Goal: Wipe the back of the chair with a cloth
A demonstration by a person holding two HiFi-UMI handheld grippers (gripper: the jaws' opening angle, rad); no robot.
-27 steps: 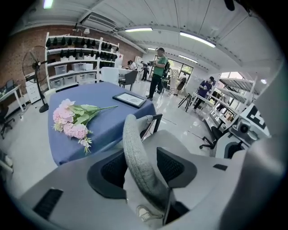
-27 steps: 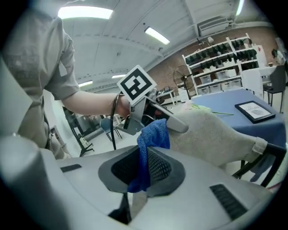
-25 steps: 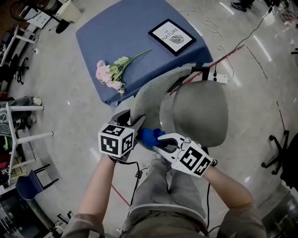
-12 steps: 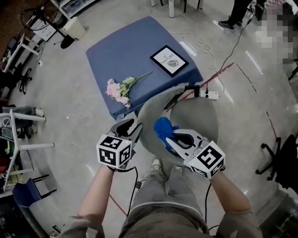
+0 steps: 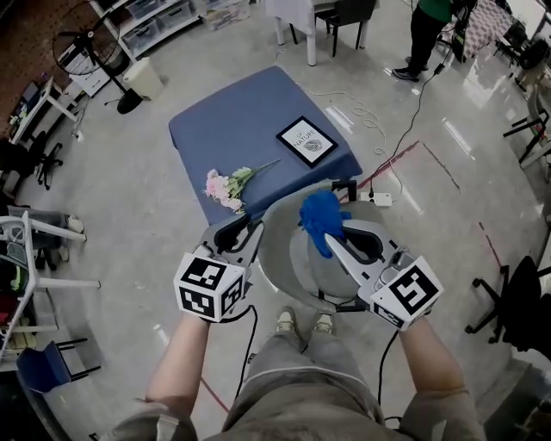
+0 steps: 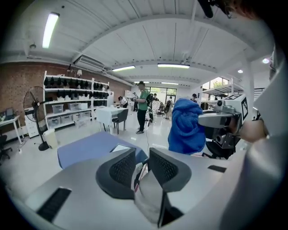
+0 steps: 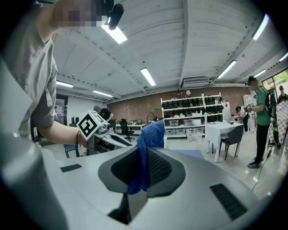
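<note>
At the far left a standing fan (image 5: 84, 50) stands on the floor beside shelving. Nearer, the left tongs (image 5: 244, 231) hover at the left edge of the chair (image 5: 277, 254). Their jaws stand a narrow way apart and have just been closing, with nothing caught between them; only the floor beyond shows through the gap. Past them, a bunch of pink flowers (image 5: 225, 186) lies near the front edge of a blue-covered worktop (image 5: 232, 121), and a framed picture (image 5: 307, 141) lies flat further right on the same surface, well apart from the flowers.

The grey chair stands just in front of the person's feet, its curved back between the two tongs. The blue cloth (image 5: 320, 215) is bunched up and held above the top of the chair back; no view settles whether it touches the chair. The right tongs (image 5: 331, 241) are clamped on the cloth, which sticks up past their tips and hangs down between the jaws. A white power strip (image 5: 376, 198) lies on the floor just right of the chair. At the upper right, a person in a green top (image 5: 428, 21) stands well away.
</note>
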